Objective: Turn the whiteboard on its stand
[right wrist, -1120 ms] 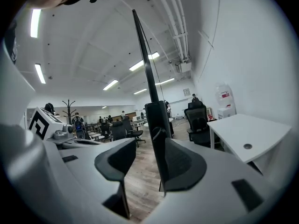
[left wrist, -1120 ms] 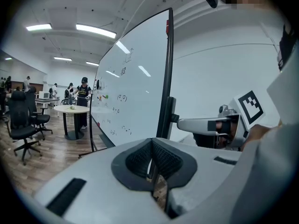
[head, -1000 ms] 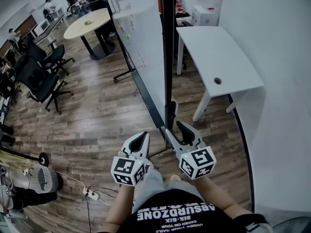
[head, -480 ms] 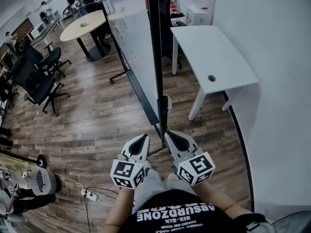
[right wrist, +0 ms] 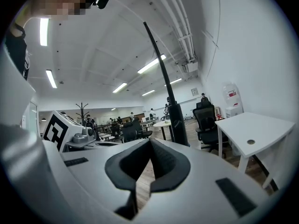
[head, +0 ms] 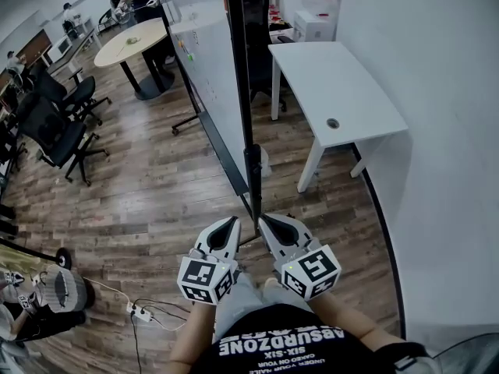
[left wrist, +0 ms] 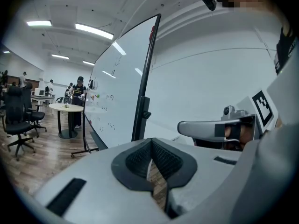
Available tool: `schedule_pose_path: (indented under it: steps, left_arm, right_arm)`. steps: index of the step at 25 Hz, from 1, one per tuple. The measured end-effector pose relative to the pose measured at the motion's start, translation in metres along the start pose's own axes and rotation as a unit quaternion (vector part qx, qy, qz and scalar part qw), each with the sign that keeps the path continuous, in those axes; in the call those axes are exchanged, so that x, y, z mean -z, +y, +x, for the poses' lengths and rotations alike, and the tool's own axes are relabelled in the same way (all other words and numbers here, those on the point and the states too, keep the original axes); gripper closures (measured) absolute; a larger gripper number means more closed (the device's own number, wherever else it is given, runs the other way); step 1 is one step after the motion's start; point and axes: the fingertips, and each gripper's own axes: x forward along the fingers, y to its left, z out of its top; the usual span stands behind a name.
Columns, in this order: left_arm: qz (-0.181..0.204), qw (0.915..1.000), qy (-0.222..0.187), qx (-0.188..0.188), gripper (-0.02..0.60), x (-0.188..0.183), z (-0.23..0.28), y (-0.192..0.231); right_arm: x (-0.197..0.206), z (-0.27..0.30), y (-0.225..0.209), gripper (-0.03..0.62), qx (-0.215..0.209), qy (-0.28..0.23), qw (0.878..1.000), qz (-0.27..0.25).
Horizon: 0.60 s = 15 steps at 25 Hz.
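Head view: whiteboard (head: 209,76) stands on the wood floor (head: 156,193), seen almost edge-on. Its black frame post (head: 243,107) runs down toward the person. Left gripper (head: 230,221) and right gripper (head: 263,221) sit low, just either side of the post's lower end. I can't tell contact from here.

Left gripper view: left gripper (left wrist: 152,142) has its pads closed against each other with nothing between them. This is the only view of the board's writing face (left wrist: 119,87), which has small marks on it, and the frame post (left wrist: 142,106) is ahead of the tips. The right gripper (left wrist: 217,127) shows off to the side.

Right gripper view: right gripper (right wrist: 150,142) is also fully closed and empty. The board shows only as the black post (right wrist: 174,108), beyond the tips and slightly right of them. The left gripper's marker cube (right wrist: 60,129) is at the left edge.

White desk (head: 335,84) is to the right of the board and shows in the head and right gripper views. The round table (head: 136,41) and office chairs (head: 58,123) are on the writing-face side, well apart from the grippers.
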Motion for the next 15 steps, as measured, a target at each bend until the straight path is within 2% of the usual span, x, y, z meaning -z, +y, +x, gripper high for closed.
schedule_pose_path:
  steps: [10, 15]
  left_arm:
    - [0.001, 1.0000, -0.009, 0.002, 0.577, 0.011, -0.018, -0.019]
    - [0.000, 1.0000, -0.008, 0.003, 0.577, 0.003, -0.019, -0.028]
  right_arm:
    - [0.010, -0.023, 0.014, 0.595, 0.001, 0.001, 1.000, -0.009]
    - [0.003, -0.030, 0.014, 0.595, 0.001, 0.006, 1.000, -0.009]
